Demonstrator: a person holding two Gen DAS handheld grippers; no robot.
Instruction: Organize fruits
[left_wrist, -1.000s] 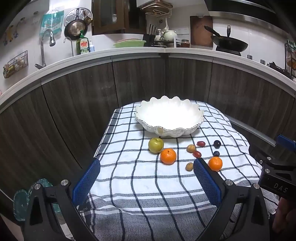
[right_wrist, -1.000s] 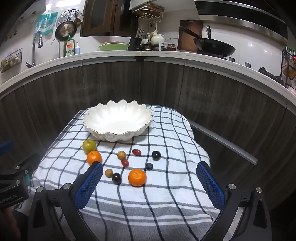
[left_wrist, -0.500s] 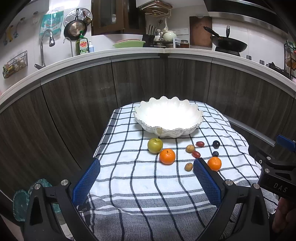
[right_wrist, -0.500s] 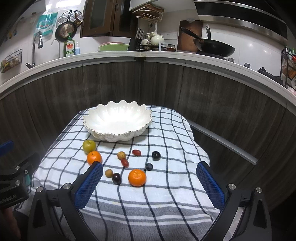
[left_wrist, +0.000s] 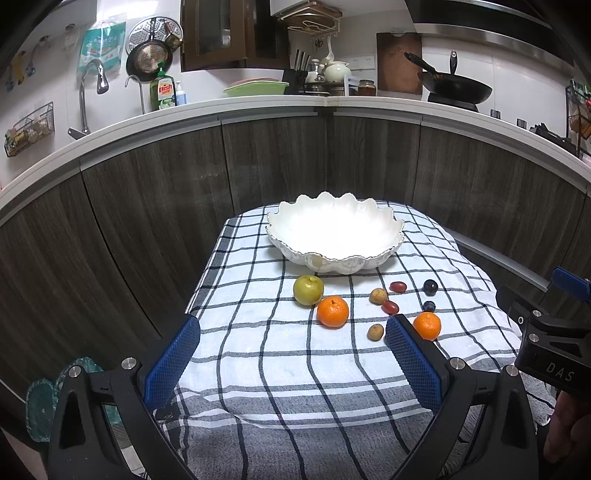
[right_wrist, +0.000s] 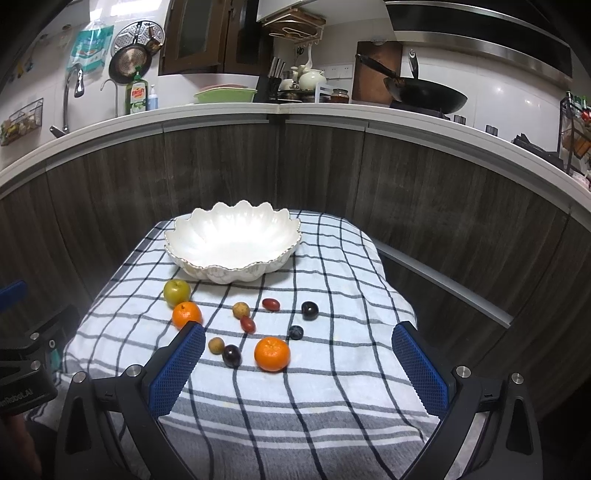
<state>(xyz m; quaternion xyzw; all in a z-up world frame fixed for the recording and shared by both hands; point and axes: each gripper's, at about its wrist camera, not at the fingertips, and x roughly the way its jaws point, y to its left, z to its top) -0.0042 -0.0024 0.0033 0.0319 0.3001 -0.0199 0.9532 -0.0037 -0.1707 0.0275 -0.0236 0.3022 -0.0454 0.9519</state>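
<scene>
A white scalloped bowl (left_wrist: 334, 230) (right_wrist: 232, 240) stands empty at the far end of a checked cloth (left_wrist: 295, 354). In front of it lie a green apple (left_wrist: 308, 290) (right_wrist: 177, 292), two oranges (left_wrist: 332, 311) (right_wrist: 272, 353), small brown, red and dark fruits (right_wrist: 241, 309). My left gripper (left_wrist: 291, 356) is open and empty, near the cloth's front, short of the fruit. My right gripper (right_wrist: 298, 363) is open and empty, with the near orange between its fingers' line of view.
Dark wood cabinet fronts (left_wrist: 155, 206) curve behind and beside the small table. A white counter (right_wrist: 221, 110) above carries a sink tap, dish soap, green tub and a wok. The cloth hangs over the table's front edge.
Both grippers have crept slightly forward and the view has shifted a little; the fruit and bowl have not moved. Both stay open.
</scene>
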